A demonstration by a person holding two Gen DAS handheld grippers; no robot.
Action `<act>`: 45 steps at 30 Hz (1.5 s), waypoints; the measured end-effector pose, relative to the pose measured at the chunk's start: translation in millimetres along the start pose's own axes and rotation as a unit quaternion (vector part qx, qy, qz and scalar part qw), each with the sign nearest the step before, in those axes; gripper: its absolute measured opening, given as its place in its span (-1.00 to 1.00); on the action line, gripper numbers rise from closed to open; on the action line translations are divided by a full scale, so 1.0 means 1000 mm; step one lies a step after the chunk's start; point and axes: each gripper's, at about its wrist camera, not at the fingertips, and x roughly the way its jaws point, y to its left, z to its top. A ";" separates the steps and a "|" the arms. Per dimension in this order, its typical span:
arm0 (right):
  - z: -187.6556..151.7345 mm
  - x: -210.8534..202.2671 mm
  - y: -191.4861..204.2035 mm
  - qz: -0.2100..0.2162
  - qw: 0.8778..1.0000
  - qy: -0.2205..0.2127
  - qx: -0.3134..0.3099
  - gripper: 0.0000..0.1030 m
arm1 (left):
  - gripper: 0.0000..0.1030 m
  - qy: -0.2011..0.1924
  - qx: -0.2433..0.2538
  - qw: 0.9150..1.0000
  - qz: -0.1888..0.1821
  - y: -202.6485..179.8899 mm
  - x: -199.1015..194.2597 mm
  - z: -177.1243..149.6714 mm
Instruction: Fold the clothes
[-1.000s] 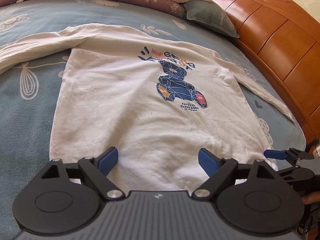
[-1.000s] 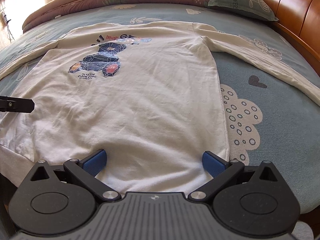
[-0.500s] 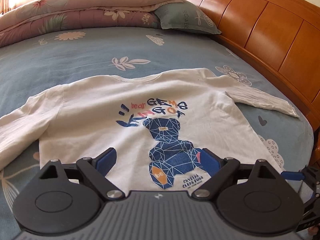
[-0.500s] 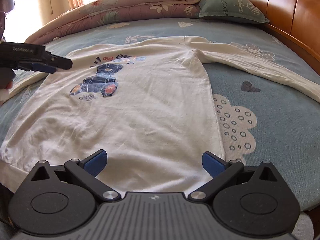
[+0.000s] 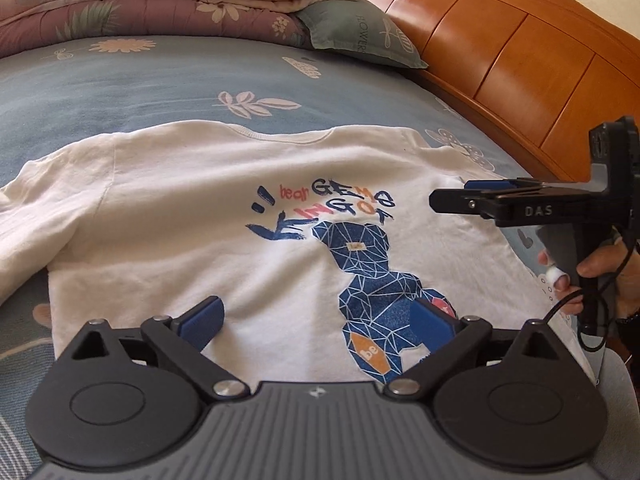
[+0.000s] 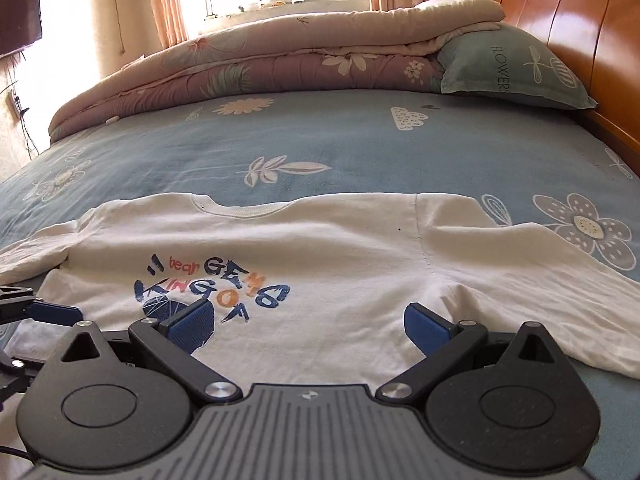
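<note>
Both hand-held grippers have been carried from hem toward chest; the shirt (image 5: 200,216) lies unfolded on the bed (image 5: 160,92), left hand-held gripper (image 5: 316,320) opening, right hand-held gripper (image 6: 308,324) spread, both empty.

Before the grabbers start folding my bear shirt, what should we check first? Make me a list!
1. Shirt lies flat, bear print up: ok.
2. Left gripper empty, jaws opening wide, no cloth pinched: ok.
3. Right gripper open and empty: ok.
4. Right sleeve spread out on the bed: ok.
5. Left sleeve fully laid out: cannot tell, it runs out of view.
6. Bottom hem straight: cannot tell, hidden behind the grippers.
</note>
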 end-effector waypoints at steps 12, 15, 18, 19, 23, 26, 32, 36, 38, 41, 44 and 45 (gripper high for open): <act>-0.053 -0.032 -0.017 -0.029 0.999 0.027 -0.012 1.00 | 0.98 -0.002 0.024 1.000 0.011 -0.006 0.003 -0.004; -0.036 -0.037 -0.017 -0.031 0.999 0.010 -0.012 1.00 | 0.98 -0.002 0.024 1.000 0.012 -0.007 0.003 -0.005; -0.007 -0.025 -0.023 -0.030 0.999 -0.038 -0.013 1.00 | 0.98 -0.002 0.025 1.000 0.012 -0.007 0.003 -0.005; 0.001 -0.020 -0.026 -0.028 0.998 -0.050 -0.010 1.00 | 0.98 -0.003 0.025 1.000 0.011 -0.007 0.003 -0.005; 0.022 0.021 -0.055 -0.024 0.998 -0.035 0.043 1.00 | 0.98 -0.005 0.021 1.000 0.005 -0.004 0.003 -0.005; 0.008 0.031 -0.081 -0.053 0.995 0.006 0.082 1.00 | 0.98 -0.006 0.017 1.000 0.001 -0.002 0.003 -0.005; -0.027 -0.017 -0.095 -0.055 0.996 0.020 0.062 1.00 | 0.98 -0.006 0.013 1.000 -0.001 -0.002 0.003 -0.004; -0.013 -0.043 -0.118 -0.072 0.993 -0.052 0.081 1.00 | 0.98 -0.006 0.014 1.000 0.000 -0.002 0.004 -0.004; 0.000 -0.037 -0.142 -0.094 0.987 -0.068 0.111 1.00 | 0.98 -0.006 0.014 1.000 0.001 -0.002 0.005 -0.004; 0.000 -0.017 -0.179 -0.135 0.979 -0.043 0.148 1.00 | 0.98 -0.007 0.015 1.000 0.002 -0.003 0.005 -0.004; -0.029 -0.019 -0.201 -0.158 0.973 -0.012 0.165 1.00 | 0.98 -0.007 0.016 1.000 0.002 -0.002 0.005 -0.004; -0.038 -0.027 -0.199 -0.161 0.975 -0.013 0.151 1.00 | 0.98 -0.008 0.017 1.000 0.002 -0.003 0.005 -0.004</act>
